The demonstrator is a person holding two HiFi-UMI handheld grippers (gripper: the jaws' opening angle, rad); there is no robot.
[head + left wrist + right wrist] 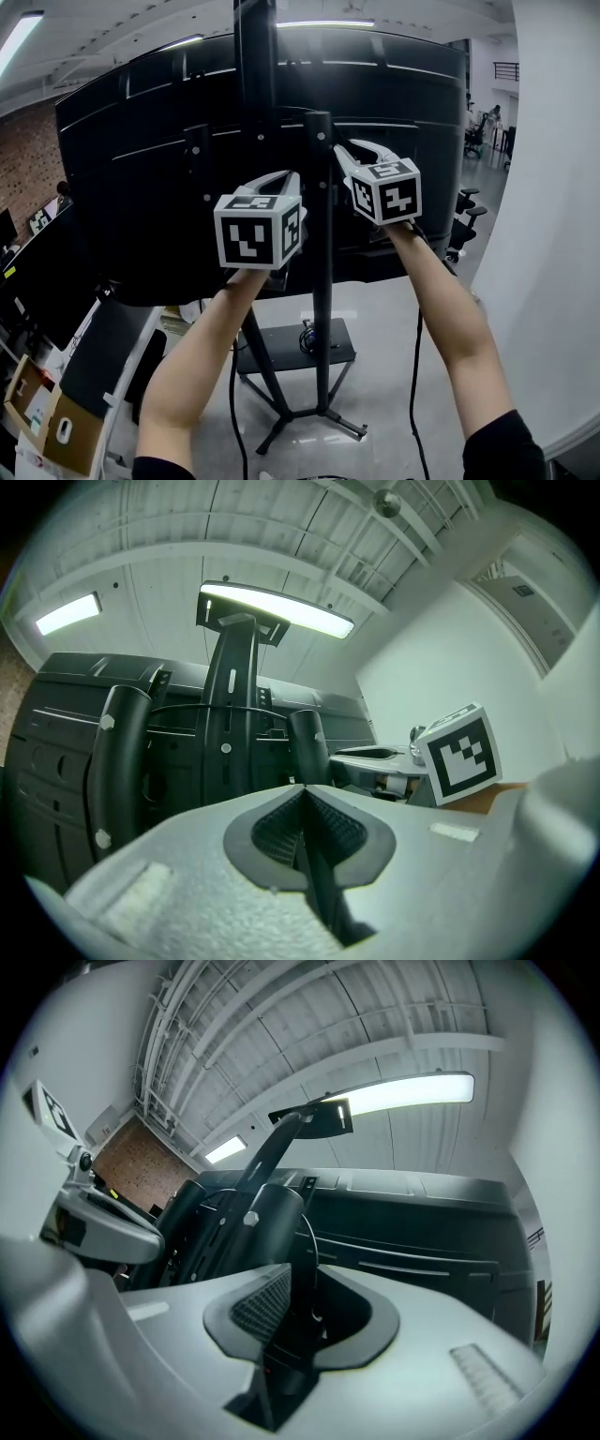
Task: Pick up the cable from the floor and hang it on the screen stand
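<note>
The back of a big black screen [141, 187] on its stand [322, 281] fills the head view. Both grippers are raised against the stand's upright posts. My left gripper [286, 178] is shut on a thin black cable [232, 384], which hangs down toward the floor. My right gripper [342, 150] is shut on the same cable, whose other strand [412, 375] drops along my right arm. In the left gripper view the jaws [302, 799] pinch the cable [314, 874], and a strand [225, 707] arcs across the posts. In the right gripper view the cable [310, 1241] rises from the shut jaws [291, 1283] beside a post [258, 1222].
The stand's legs and base plate [281, 349] spread on the glossy floor, with a small cable coil [307, 337] on the plate. A white wall [553, 234] is close at the right. Office chairs [466, 220] stand behind. A cardboard box [47, 412] and dark monitors [37, 272] are at the left.
</note>
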